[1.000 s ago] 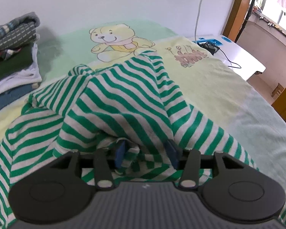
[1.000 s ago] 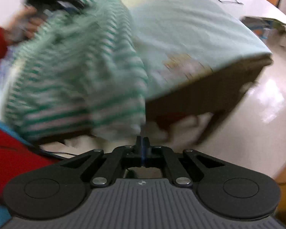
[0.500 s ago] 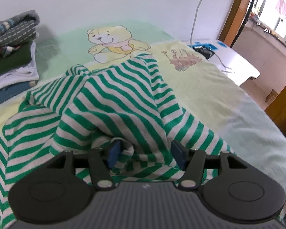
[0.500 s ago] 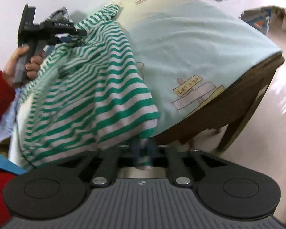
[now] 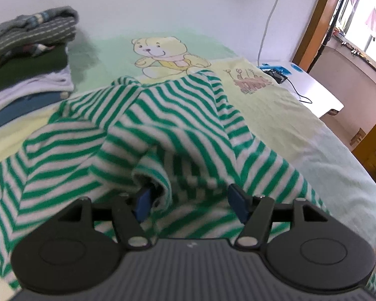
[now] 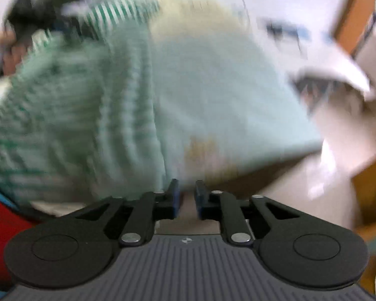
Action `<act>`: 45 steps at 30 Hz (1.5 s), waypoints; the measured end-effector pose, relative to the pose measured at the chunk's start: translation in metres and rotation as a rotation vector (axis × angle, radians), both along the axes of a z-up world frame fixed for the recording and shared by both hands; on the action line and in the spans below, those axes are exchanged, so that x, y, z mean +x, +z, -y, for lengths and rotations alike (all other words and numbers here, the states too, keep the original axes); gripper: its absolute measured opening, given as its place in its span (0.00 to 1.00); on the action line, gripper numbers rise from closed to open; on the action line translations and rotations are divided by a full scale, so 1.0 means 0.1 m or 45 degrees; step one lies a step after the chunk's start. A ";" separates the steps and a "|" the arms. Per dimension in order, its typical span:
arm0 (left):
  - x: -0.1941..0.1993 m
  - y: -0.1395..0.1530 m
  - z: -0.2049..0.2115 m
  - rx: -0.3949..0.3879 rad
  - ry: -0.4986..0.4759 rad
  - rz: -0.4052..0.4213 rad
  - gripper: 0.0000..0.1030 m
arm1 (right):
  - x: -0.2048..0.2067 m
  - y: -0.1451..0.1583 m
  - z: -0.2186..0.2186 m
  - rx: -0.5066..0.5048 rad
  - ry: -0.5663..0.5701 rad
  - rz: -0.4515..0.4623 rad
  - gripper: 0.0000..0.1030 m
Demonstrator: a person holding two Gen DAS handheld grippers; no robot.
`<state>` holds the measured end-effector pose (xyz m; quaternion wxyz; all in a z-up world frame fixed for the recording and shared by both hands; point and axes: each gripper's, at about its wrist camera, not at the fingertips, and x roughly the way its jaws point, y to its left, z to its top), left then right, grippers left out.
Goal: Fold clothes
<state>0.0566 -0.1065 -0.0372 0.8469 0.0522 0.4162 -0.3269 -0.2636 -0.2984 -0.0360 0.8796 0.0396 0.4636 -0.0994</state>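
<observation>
A green-and-white striped garment [image 5: 163, 125] lies crumpled on the bear-print bed sheet [image 5: 275, 115]. My left gripper [image 5: 190, 200] stands open at its near edge; a fold of the cloth drapes over the left fingertip [image 5: 144, 200], and the right one is bare. The right wrist view is heavily blurred. There my right gripper [image 6: 187, 193] is open by a narrow gap with nothing between its fingers, just off the bed's front edge. The striped garment [image 6: 70, 115] lies to the left on the sheet [image 6: 225, 95]. The left gripper [image 6: 37, 7], held by a hand, shows as a dark blur at top left.
A stack of folded clothes [image 5: 25, 57] sits at the bed's far left by the wall. A white low table [image 5: 310, 87] with a blue object and a cable stands to the right of the bed. A red sleeve [image 6: 2, 238] is at lower left. Bare floor lies right of the bed.
My left gripper's fingers have spread wider over the striped garment. My right gripper, shut on the garment's hem earlier, has let go, opened a little and is swinging fast.
</observation>
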 end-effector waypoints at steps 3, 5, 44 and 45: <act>-0.19 -0.02 -0.12 -0.037 0.050 -0.018 0.70 | 0.31 0.29 0.04 0.058 0.100 0.220 0.38; -0.37 -0.02 -0.17 -0.061 0.096 -0.001 0.70 | 0.66 0.36 0.06 0.089 0.175 0.313 0.36; -1.61 -0.26 1.12 -0.020 0.501 -0.113 0.87 | 4.73 -0.05 -0.66 0.278 1.195 0.293 0.03; -1.62 -0.27 1.13 -0.011 0.502 -0.111 0.87 | 4.74 -0.17 -0.70 0.229 1.188 0.287 0.03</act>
